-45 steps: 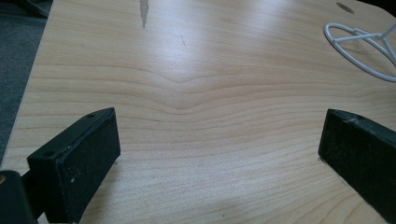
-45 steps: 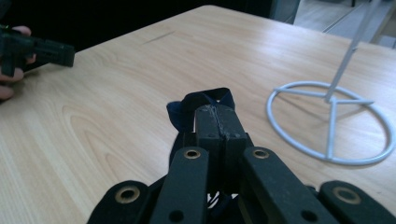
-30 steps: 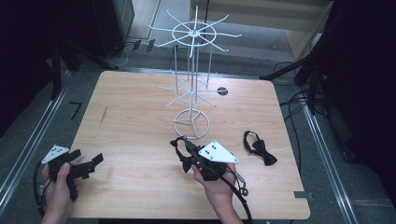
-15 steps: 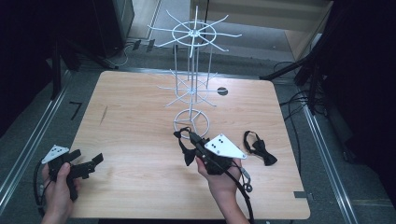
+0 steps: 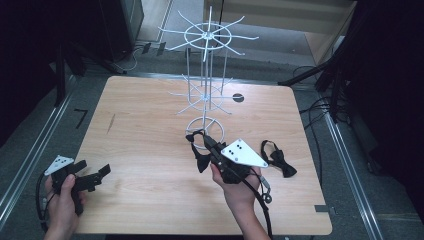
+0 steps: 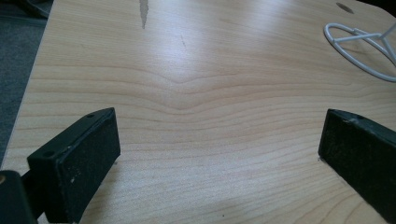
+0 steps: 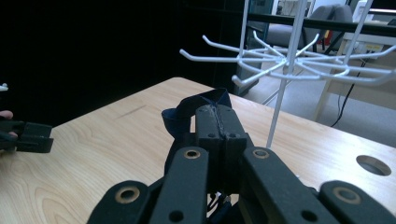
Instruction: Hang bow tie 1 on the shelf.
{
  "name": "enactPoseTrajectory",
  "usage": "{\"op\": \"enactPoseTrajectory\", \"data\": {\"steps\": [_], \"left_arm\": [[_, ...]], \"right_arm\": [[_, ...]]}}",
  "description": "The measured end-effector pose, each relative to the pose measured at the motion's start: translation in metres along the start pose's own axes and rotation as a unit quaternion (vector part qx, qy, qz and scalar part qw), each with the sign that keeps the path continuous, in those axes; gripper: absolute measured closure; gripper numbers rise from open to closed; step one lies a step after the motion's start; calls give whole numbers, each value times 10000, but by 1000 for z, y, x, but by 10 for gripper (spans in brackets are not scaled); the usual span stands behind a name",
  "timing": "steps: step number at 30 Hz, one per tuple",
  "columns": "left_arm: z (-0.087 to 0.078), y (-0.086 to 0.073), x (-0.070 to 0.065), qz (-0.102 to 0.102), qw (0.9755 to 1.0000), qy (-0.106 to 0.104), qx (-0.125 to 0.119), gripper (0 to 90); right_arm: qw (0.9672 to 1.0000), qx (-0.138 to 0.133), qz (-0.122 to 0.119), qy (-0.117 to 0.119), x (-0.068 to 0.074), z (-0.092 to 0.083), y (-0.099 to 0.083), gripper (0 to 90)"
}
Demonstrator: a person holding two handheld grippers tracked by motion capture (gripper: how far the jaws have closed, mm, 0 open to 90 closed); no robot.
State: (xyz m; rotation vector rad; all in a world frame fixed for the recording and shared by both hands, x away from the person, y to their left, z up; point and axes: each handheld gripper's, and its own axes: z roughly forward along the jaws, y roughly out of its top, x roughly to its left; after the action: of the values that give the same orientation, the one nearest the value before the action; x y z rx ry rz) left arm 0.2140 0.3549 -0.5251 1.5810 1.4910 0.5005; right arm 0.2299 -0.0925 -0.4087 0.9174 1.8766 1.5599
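Pale wood forms the table (image 5: pixel 150 130), seen from the high view with a white wire rack (image 5: pixel 205 95) standing toward its far middle. The rack's ring base rests on the wood, and two tiers of hooked arms spread from its upright pole. Just in front of that base, the right gripper (image 5: pixel 202 147) is held above the table by the right hand (image 5: pixel 240 187), its jaws pressed together on a dark bow tie (image 5: pixel 200 150) whose band loops up beside the jaw tips. A second bow tie (image 5: pixel 277 160) lies flat on the table just right of that hand. Near the table's front left corner, the left gripper (image 5: pixel 95 175) is held by the left hand (image 5: pixel 62 200) with its jaws spread and nothing between them.

In the left gripper view, the two black jaws are seen far apart over bare wood grain, with the rack's ring base (image 6: pixel 362 42) at the upper right.

In the right gripper view, the right gripper (image 7: pixel 219 123) is seen with jaws clamped tight on the dark bow tie (image 7: pixel 194 109), whose band arches just beyond the tips. The wire rack (image 7: pixel 292 60) rises close behind, its lower arms fanning overhead, and the left gripper (image 7: pixel 25 135) is glimpsed at the left edge.
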Motion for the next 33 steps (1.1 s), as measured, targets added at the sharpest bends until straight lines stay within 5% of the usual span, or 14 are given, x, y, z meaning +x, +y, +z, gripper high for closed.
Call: {"op": "enactPoseTrajectory", "data": {"steps": [33], "left_arm": [[0, 0, 0, -17, 10000, -4, -7, 0]], "right_arm": [[9998, -203, 15, -58, -9, 1, 26, 900]]}}
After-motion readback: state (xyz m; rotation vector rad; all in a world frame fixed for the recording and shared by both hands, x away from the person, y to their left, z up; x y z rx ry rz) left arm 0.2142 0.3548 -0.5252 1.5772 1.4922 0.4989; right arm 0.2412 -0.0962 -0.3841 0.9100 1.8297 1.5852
